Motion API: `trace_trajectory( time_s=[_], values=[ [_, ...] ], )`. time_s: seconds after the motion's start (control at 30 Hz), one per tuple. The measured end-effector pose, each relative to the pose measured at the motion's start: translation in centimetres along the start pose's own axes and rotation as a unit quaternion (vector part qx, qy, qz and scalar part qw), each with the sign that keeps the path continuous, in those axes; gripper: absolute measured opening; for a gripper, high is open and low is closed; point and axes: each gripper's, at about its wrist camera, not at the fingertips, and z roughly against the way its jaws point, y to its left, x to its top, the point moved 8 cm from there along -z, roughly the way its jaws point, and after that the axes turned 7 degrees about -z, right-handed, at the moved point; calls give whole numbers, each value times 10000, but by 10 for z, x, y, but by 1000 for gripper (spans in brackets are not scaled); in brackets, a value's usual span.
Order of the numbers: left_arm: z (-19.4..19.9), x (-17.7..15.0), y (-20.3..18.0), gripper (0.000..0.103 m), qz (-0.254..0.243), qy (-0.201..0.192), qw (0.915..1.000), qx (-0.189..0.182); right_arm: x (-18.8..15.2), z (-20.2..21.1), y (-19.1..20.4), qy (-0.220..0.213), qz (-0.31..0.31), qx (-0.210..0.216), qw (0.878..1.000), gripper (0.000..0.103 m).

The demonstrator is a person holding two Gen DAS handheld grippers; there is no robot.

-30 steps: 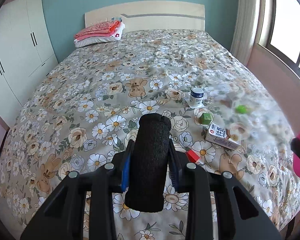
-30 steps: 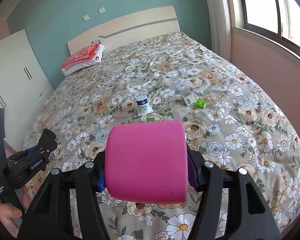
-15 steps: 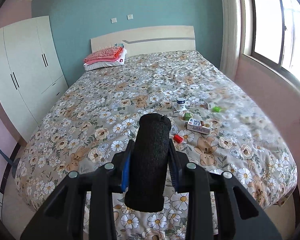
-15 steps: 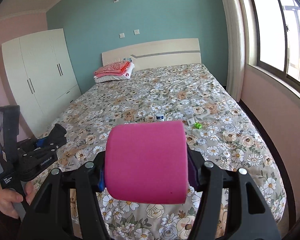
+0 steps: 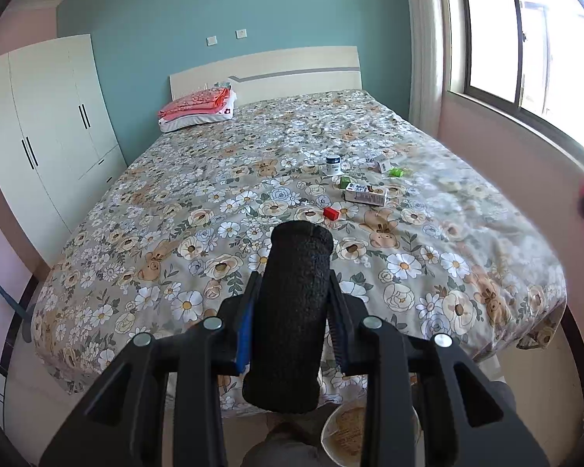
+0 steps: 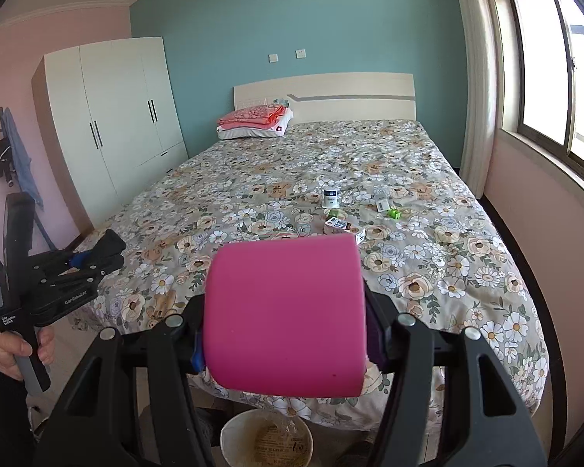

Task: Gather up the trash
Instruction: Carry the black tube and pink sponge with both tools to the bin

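Left hand-held gripper (image 5: 292, 303) pinches black roll (image 5: 292, 311); right (image 6: 286, 334) pinches pink roll (image 6: 284, 315) (beyond bed's (image 6: 486, 369) foot edge).

A black roll (image 5: 292, 311) and a hot-pink one (image 6: 284, 315) are seen up front. The bed cover (image 5: 198, 210) is done in beige with white daisies, the wall (image 5: 292, 11) painted teal, the wardrobe (image 5: 50, 124) cream.

Two rolls – black one (image 5: 292, 311), pink one (image 6: 284, 319); two green blocks (image 5: 397, 172), one red block (image 5: 331, 213).
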Motion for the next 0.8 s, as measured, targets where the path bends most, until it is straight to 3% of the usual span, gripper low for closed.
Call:
trace_trajectory(
  time_s=[0.2, 0.43, 0.8],
  values=[
    [4, -64, -3, 34, -45, 243, 9995, -214, -63, -8, -1, 447, 277, 10, 9986, 60],
    [-23, -135, -14, 34, 156, 664, 9958, -617, -123, -34, 6, 923, 565, 99, 9941, 60],
    [-91, -241, -68, 34, 98, 1670, 9780, -1248, -226, -99, 13, 2044, 663, 274, 9763, 60]
  ],
)
